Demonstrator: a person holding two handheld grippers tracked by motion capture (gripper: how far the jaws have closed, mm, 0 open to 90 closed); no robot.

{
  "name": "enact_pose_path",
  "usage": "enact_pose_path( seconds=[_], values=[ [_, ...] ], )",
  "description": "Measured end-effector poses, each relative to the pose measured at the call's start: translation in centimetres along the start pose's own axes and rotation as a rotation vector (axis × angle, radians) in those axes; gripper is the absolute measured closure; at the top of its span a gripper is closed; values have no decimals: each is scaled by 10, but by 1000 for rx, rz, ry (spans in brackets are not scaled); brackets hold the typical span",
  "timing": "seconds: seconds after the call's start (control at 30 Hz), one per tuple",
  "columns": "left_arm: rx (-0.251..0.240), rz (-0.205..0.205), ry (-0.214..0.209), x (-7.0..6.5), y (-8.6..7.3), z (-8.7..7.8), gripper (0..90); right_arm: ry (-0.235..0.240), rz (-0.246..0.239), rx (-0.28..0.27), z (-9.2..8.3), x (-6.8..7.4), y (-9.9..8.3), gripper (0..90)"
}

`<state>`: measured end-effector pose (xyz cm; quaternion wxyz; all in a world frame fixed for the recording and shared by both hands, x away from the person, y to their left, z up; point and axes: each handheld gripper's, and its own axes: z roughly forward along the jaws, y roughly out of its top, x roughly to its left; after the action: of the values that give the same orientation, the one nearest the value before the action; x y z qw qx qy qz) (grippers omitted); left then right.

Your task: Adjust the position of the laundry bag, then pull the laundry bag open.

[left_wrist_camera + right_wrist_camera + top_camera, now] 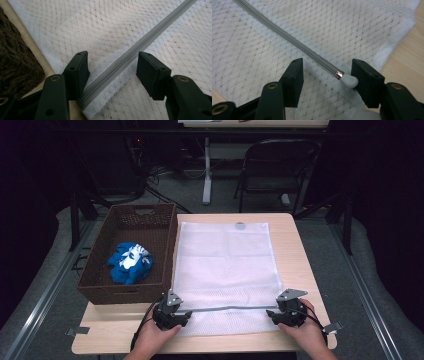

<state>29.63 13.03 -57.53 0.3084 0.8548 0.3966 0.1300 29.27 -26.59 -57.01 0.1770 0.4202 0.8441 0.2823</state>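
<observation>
From the high view, a white mesh laundry bag (225,270) lies flat on the wooden table (300,250), with a brown wicker basket (100,285) holding a blue-and-white cloth (130,262) just to its left. The bag's grey zipper (227,309) runs straight across its near end, from the left gripper (176,316) to the right gripper (281,315), so its long axis lies side to side between the two hands. In the left gripper view, the zipper crosses the frame on a slant and passes through the gap between the jaws, close to the left pad; the jaws stand moderately apart and neither pad presses on the tape or mesh. The basket's dark weave (15,57) sits at the frame's left edge, beyond a strip of bare table. In the right gripper view, the zipper comes down from the upper left and ends in its metal slider and white pull tab (349,80), which lies just against the inner face of the right-hand pad while the other pad stands well off, so the jaws are wide and nothing is clamped. The pull sits at the right hand's end of the zipper, so that gripper is the one placed to pinch it, probably drawing it along the line toward the left gripper, which looks set to pin the bag.
</observation>
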Motion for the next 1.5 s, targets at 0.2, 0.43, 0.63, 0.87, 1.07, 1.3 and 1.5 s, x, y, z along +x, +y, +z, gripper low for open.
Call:
enact_pose_path(
  seconds=[0.2,0.43,0.63,0.87,1.07,1.3,1.5],
  values=[
    [-9,0,-10,-1,-2,-1,427,-6,13,1,-3,3,-3,432],
    [-15,-3,-27,0,-4,-2,427,-5,21,-8,-6,5,-7,431],
    [-19,-7,-38,1,-3,-2,428,-2,35,-18,-6,5,-10,432],
    [-19,-17,-41,0,-1,-4,460,-10,37,-26,-7,6,-9,438],
    [-81,-9,-36,-3,5,-19,472,-15,56,-95,-21,4,-7,440],
    [-103,-10,-43,-5,11,-27,489,-29,78,-146,-36,1,-6,450],
    [-126,11,-61,-12,21,-34,494,-43,99,-165,-42,-3,-4,460]
  ],
)
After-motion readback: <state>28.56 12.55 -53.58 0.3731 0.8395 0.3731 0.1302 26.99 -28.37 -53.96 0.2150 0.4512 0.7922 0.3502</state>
